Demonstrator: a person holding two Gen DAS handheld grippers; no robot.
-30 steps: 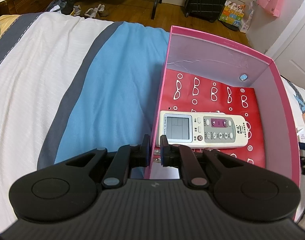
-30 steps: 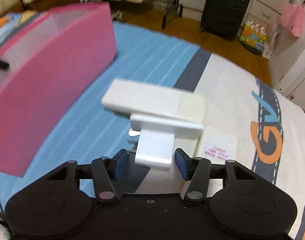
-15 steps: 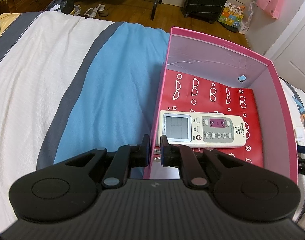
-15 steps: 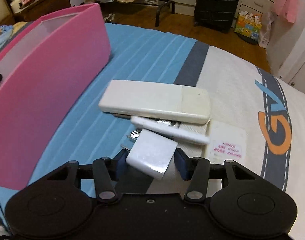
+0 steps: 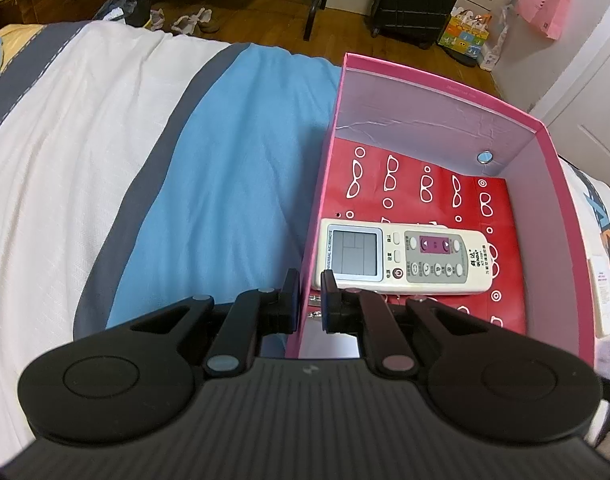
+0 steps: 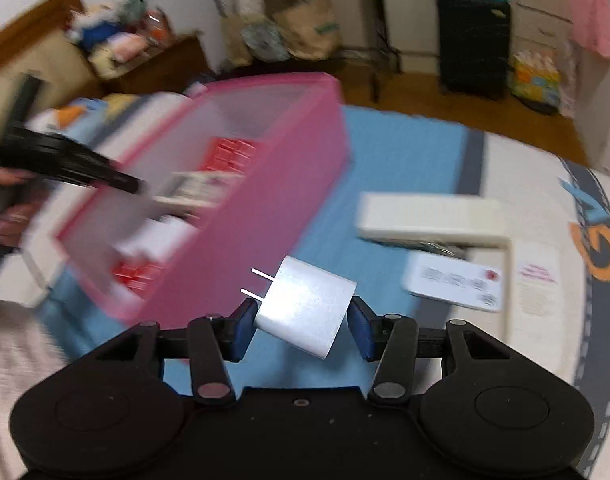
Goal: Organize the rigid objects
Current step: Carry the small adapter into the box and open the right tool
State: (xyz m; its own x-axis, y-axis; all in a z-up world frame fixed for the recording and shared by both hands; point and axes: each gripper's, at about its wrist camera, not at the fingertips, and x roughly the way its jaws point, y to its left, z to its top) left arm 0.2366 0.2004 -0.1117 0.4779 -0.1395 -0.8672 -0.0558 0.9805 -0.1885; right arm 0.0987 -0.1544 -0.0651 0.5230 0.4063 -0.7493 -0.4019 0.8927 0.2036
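Observation:
A pink box [image 5: 545, 216] with a red patterned floor stands on the bed; a white AC remote [image 5: 401, 258] lies inside it. My left gripper [image 5: 307, 300] is shut on the box's near left wall, one finger on each side. In the right wrist view my right gripper [image 6: 303, 326] is shut on a white plug adapter [image 6: 305, 306], prongs pointing left, held in the air to the right of the pink box [image 6: 265, 208]. A long white remote [image 6: 429, 214] and a white card [image 6: 453, 280] lie on the bed beyond it.
The bed cover has blue [image 5: 233, 168], grey and white stripes. A black suitcase [image 5: 419, 0], bags and a metal rack stand on the wooden floor past the bed. A white paper slip [image 6: 539, 280] lies beside the card. The left gripper shows blurred at the box's far side [image 6: 69, 164].
My right gripper has lifted the white plug adapter off the pile on the bed and swung left toward the pink box. The left gripper has kept its hold on the box wall.

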